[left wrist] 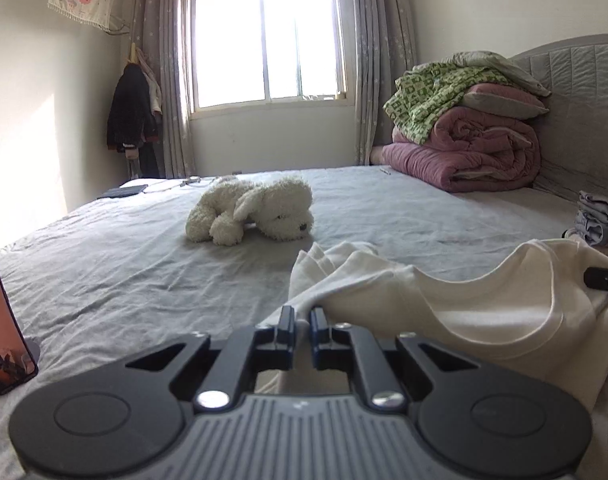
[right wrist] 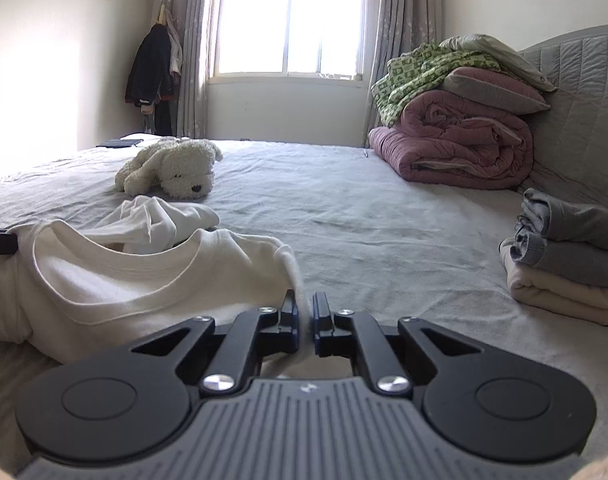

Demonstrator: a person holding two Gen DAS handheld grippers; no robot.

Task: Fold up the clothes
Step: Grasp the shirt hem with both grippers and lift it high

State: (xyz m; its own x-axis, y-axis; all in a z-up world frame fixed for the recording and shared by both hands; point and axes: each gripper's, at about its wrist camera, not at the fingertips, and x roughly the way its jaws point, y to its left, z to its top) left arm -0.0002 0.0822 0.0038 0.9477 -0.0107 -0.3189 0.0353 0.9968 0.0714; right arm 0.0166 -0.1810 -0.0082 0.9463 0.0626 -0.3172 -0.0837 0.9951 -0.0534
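Observation:
A white top (left wrist: 484,304) lies bunched on the grey bed sheet (left wrist: 124,264), its round neckline facing the cameras. My left gripper (left wrist: 302,314) is shut on the top's left shoulder edge, with cloth pinched between the fingers. In the right wrist view the same white top (right wrist: 116,280) spreads to the left, and my right gripper (right wrist: 305,304) is shut on its right shoulder edge. The other gripper's tip shows at each view's side edge. A crumpled sleeve (right wrist: 160,216) lies behind the neckline.
A white plush dog (left wrist: 252,212) lies mid-bed. Folded grey and cream clothes (right wrist: 568,256) are stacked at the right. Rolled pink quilts with a green blanket (right wrist: 456,136) sit by the headboard. A phone on a stand (left wrist: 4,328) is at the left.

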